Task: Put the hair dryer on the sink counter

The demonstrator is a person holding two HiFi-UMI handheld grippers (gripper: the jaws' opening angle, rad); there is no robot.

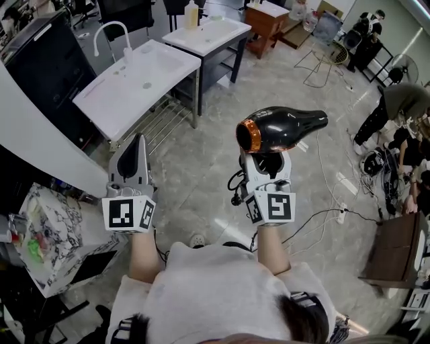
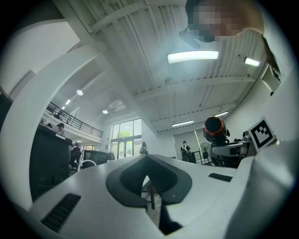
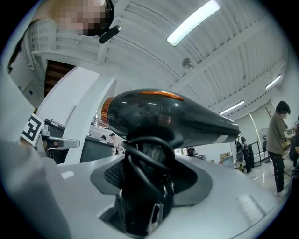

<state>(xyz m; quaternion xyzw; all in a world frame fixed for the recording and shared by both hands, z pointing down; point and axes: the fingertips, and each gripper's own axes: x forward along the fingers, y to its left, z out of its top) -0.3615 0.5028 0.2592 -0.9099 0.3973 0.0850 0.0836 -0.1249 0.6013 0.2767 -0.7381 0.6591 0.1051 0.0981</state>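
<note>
A black hair dryer [image 1: 285, 127] with an orange ring at its rear stands up out of my right gripper [image 1: 269, 163], which is shut on its handle. The dryer's black cord is looped round the handle [image 3: 148, 161]. The body [image 3: 163, 114] lies crosswise above the jaws, nozzle to the right. The white sink counter [image 1: 117, 97] with a curved faucet [image 1: 111, 32] stands ahead to the left. My left gripper [image 1: 140, 141] is raised beside it, pointing up, shut and empty. In the left gripper view the dryer [image 2: 215, 130] shows at the right.
A second white counter [image 1: 225, 30] with a bottle [image 1: 192, 15] stands behind the sink. A marble-patterned box [image 1: 54, 232] is at my left. Cables and a power strip [image 1: 346, 183] lie on the floor to the right, where people [image 1: 396, 107] crouch. A brown cabinet [image 1: 393, 252] is at the right edge.
</note>
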